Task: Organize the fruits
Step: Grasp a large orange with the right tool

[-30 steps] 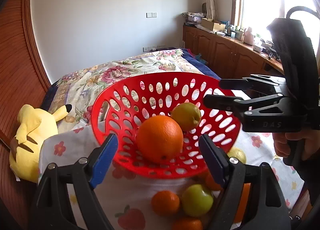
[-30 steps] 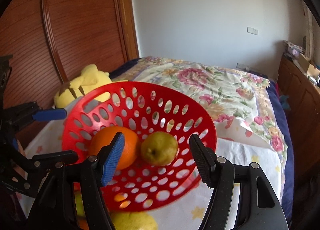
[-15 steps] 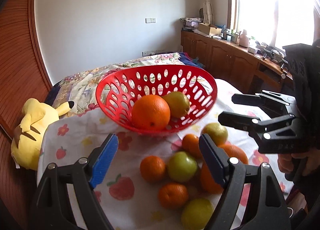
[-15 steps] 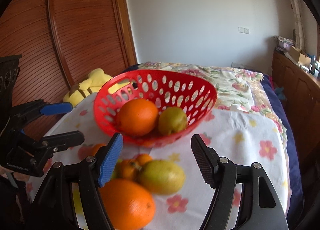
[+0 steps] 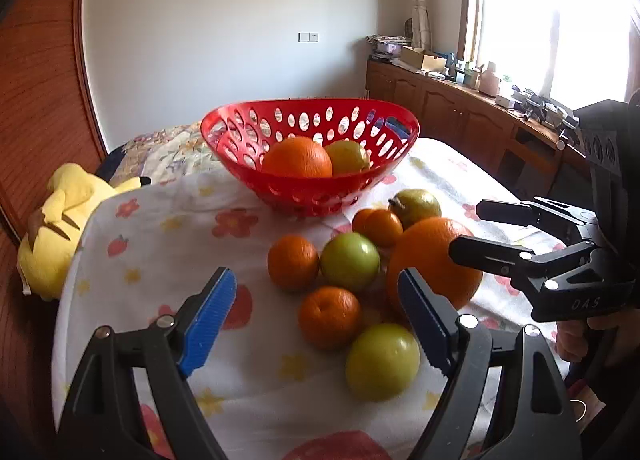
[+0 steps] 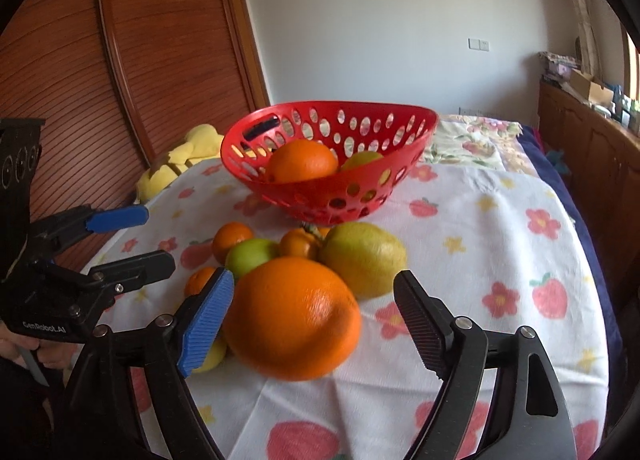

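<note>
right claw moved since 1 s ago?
Yes. The right claw has pulled back from the red perforated plastic basket, which now looks smaller and farther; its jaws have just been opening, around the large orange, not gripping it.

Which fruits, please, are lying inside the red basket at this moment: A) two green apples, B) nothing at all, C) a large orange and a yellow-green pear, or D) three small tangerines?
C: within the red basket, a large orange sits beside a yellow-green pear; all other fruit lies on the cloth.
</note>
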Motion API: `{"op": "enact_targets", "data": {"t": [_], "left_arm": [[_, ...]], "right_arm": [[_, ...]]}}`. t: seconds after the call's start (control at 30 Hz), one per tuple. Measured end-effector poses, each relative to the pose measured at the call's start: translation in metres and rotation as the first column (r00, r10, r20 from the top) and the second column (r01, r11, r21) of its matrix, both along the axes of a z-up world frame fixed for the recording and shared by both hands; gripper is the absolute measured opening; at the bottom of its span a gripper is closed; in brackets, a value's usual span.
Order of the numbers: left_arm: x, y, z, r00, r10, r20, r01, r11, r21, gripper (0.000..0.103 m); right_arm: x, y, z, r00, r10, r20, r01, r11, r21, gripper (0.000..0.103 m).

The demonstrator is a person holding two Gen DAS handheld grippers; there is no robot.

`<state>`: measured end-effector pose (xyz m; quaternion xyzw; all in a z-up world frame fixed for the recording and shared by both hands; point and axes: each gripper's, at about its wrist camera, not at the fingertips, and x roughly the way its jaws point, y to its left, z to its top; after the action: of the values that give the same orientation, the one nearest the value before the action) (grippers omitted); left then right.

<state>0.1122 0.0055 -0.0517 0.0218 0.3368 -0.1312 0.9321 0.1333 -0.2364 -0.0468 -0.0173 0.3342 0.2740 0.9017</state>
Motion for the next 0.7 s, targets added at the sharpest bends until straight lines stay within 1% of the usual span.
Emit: {"op": "enact_targets", "data": {"t": [0.17, 0.4, 0.7], "left_arm": [[-0.009, -0.001, -0.011, 1.000, 0.006, -0.003, -0.006, 1.000, -0.005, 0.084], [-0.014, -0.001, -0.017, 1.000, 0.010, -0.007, -0.010, 1.000, -0.012, 0.084], [-0.018, 0.002, -0.023, 1.000, 0.021, -0.016, -0.021, 0.999, -0.026, 0.084]], "right_arm": [[-0.005, 0.002, -0.010, 1.000, 0.007, -0.020, -0.007, 1.000, 0.000, 0.086], [-0.006, 0.008, -0.023, 0.999, 0.018, -0.039, -0.019, 1.000, -0.018, 0.087], [-0.007, 0.013, -0.030, 0.998, 0.038, -0.057, -0.039, 0.999, -0.010, 0.088]]}}
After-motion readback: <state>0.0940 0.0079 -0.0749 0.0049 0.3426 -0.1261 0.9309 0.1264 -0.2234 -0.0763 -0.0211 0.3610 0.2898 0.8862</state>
